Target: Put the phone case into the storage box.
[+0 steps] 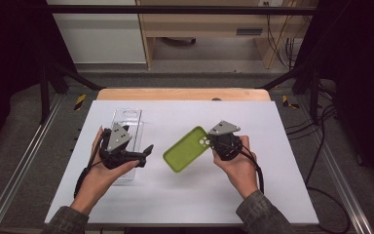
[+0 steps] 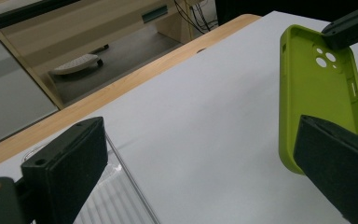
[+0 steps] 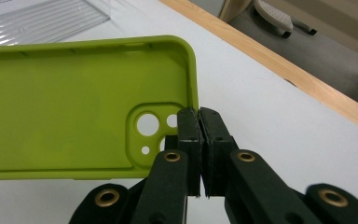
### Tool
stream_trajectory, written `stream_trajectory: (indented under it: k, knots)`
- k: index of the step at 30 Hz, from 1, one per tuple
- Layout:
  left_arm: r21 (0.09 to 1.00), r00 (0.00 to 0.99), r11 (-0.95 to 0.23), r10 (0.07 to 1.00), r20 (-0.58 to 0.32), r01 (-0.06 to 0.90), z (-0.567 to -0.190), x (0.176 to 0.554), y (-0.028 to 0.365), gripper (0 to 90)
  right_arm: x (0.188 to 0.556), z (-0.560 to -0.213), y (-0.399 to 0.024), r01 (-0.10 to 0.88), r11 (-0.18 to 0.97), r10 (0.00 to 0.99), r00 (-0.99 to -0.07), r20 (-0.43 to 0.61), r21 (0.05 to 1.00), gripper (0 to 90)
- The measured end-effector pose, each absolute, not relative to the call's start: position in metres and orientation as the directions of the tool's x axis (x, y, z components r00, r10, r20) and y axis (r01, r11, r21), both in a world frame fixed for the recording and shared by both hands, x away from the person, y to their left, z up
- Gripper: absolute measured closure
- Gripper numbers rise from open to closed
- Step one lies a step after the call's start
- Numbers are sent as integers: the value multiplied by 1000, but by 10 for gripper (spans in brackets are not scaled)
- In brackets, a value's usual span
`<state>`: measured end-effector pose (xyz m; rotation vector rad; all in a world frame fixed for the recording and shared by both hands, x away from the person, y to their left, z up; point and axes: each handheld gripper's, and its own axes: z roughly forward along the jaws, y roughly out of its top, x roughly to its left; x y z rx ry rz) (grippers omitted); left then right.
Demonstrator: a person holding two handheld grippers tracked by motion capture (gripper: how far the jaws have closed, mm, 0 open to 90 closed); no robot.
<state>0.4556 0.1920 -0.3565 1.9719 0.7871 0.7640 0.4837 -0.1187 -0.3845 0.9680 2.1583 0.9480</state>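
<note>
Right jaws clamped on a green phone case, left jaws wide apart over the counter.

The white counter (image 1: pixel 185 195) carries a clear plastic case (image 1: pixel 126 122) lying flat at its left side, under the left gripper (image 1: pixel 146 152). That gripper's jaws stand wide apart with nothing between them, pointing toward the green phone case (image 1: pixel 187 149). The green case is lifted off the counter near its middle, open side up and tilted. The right gripper (image 3: pixel 199 122) has its jaws pressed together on the case's side wall, right beside the camera cutout (image 3: pixel 154 125).
</note>
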Motion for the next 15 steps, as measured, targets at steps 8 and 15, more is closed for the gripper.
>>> stream_trajectory:
  k: [8,15]
  knots:
    - [847,639,-476,733,234,237,-351,461,178,30,480,-386,-117,361,491,793,-561,-235,793,879]
    - [846,649,-478,726,229,237,-348,465,168,58,477,-387,-116,358,496,792,-560,-244,791,879]
